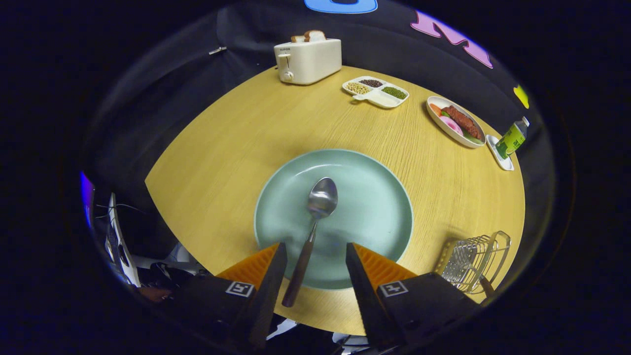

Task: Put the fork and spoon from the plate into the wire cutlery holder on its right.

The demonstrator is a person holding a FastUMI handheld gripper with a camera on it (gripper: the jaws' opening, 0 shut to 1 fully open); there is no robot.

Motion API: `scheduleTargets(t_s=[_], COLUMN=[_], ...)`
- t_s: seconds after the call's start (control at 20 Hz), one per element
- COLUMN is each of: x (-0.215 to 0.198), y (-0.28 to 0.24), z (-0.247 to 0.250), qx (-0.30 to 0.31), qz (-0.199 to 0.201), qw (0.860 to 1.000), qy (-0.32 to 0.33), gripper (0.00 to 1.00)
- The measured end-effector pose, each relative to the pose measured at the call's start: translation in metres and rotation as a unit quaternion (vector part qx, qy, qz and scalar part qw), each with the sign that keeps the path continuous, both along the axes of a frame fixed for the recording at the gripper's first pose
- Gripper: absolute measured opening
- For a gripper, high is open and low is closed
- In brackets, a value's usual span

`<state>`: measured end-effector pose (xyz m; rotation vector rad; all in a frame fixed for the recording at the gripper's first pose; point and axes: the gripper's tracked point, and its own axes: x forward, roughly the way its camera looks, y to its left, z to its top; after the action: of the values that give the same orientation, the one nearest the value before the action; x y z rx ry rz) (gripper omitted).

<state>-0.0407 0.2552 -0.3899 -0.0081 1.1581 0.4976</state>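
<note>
Spoon [314, 228] between parted tool [315, 251] fingers, holder [473, 259] partly hidden (contents unclear)

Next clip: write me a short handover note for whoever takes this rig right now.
Tool: open, fingers either side of the spoon's handle, not pressing it.
Spoon: on the green plate, bowl near the middle, handle over the near rim.
Wire cutlery holder: right of the plate; a dark handle seems to stand in it, likely the fork.
Left: grip the spoon, move it to the holder.

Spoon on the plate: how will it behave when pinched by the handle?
The spoon looks rigid metal, so probably no flex. The shiny bowl end likely outweighs the handle, so it may droop. The open gripper straddles its handle.
</note>
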Motion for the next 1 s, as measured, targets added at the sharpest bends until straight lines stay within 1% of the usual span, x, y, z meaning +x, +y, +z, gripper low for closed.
scheduleTargets(t_s=[0.1,0.25,0.35,0.4,0.45,0.5,0.6,0.75,0.9,1.0], x=[-0.003,-0.005,-0.004,-0.008,-0.007,-0.009,-0.007,-0.003,-0.007,-0.008], y=[0.008,0.012,0.008,0.008,0.006,0.007,0.005,0.000,-0.016,-0.037], z=[-0.009,-0.023,-0.031,-0.038,-0.033,-0.037,-0.032,-0.016,0.015,0.041], qx=[-0.006,-0.018,-0.035,-0.043,-0.043,-0.044,-0.041,-0.022,0.017,0.037], qz=[0.000,0.001,-0.006,-0.004,-0.006,-0.005,-0.006,-0.011,-0.010,-0.013], qw=[1.000,0.999,0.999,0.998,0.998,0.998,0.998,0.999,0.998,0.997], qy=[0.015,0.038,0.038,0.048,0.047,0.053,0.053,0.049,0.067,0.071], gripper=[0.70,0.70,0.37,0.20,0.20,0.13,0.09,0.09,0.09,0.09])
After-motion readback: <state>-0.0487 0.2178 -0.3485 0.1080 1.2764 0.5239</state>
